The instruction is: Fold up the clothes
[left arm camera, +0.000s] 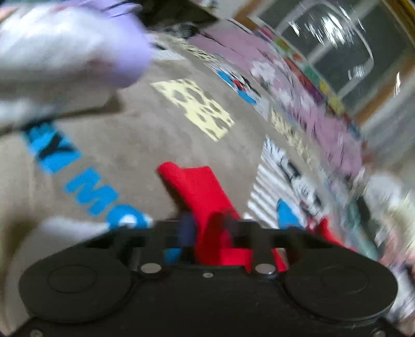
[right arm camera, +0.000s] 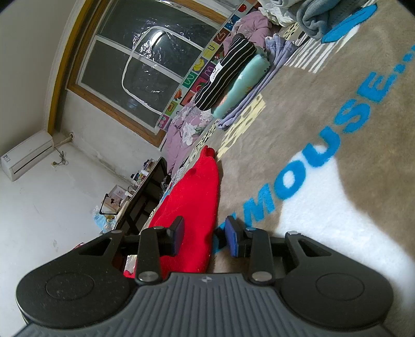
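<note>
A red garment lies stretched out on a beige blanket printed with blue letters. My right gripper is open, one blue pad on each side of the garment's near end. The left wrist view is blurred by motion. There my left gripper is shut on a fold of the red garment, which sticks up and forward from between the fingers above the beige blanket. A blurred lavender shape, a sleeve or a cloth, fills the upper left of that view.
A stack of folded clothes sits further along the blanket: black striped, teal, lavender. A grey bundle lies beyond. A purple floral quilt, a dark table and a window line the wall side.
</note>
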Demonstrator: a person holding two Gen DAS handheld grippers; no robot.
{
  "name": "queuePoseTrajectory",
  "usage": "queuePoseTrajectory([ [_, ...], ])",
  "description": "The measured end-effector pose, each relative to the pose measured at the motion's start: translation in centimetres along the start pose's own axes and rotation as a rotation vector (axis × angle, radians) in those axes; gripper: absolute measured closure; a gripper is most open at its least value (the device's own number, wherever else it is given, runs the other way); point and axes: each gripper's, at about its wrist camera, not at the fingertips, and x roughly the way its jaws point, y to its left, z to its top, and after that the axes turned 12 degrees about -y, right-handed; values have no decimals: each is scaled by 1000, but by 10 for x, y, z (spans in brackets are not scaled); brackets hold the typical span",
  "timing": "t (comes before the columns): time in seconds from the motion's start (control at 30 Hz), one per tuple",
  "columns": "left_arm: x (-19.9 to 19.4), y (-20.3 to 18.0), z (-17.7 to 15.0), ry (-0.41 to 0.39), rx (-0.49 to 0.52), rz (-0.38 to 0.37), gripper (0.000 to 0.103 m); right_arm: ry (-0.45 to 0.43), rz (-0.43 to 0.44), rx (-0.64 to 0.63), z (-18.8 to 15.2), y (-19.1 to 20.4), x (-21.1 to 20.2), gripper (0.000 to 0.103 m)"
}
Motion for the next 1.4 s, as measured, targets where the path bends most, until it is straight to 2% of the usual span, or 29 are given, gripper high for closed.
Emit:
queuePoseTrajectory([
  [0.07, -5, -18, 5, -64, 140, -19, 100, 0, 1, 0, 0, 0, 0, 68],
  [0.17, -5, -26, 10, -120, 227, -7, 98, -1, 4, 1, 0, 0, -1, 68],
  [0.27, 15, -20, 3, -37, 275, 145, 93, -2, 7, 2, 0, -1, -1, 68],
  [0.37, -1, -19, 1, -104, 273, 188, 89, -2, 8, 3, 0, 0, -1, 68],
  [0.53, -42, -34, -7, -145, 196, 86, 89, -3, 8, 3, -2, 1, -1, 68],
  [0.8, 0, -78, -43, 15, 231, -10, 89, 1, 1, -13, -3, 5, -2, 68],
  [0.87, 21, -77, -38, 58, 212, 21, 88, 2, 0, -18, -3, 5, -3, 68],
  [0.93, 30, -74, -25, 50, 185, 59, 88, 3, 0, -21, -3, 5, -3, 68],
  [1.1, 23, -66, -22, 21, 174, 98, 84, 2, 2, -17, -3, 4, -2, 68],
  [1.17, 20, -63, -22, 9, 170, 113, 76, 4, 2, -15, -3, 3, -2, 68],
  [1.23, 16, -61, -21, -3, 167, 128, 76, 6, 1, -15, -2, 3, -1, 69],
  [1.3, -2, -69, -26, -35, 177, 96, 76, 9, -2, -17, -2, 3, -1, 69],
  [1.33, -13, -75, -31, -49, 165, 65, 71, 10, -4, -18, -2, 3, 0, 69],
  [1.37, -22, -79, -35, -59, 143, 41, 55, 12, -6, -19, -2, 3, 0, 69],
  [1.4, -30, -84, -40, -67, 117, 19, 46, 14, -9, -21, -1, 4, 1, 70],
])
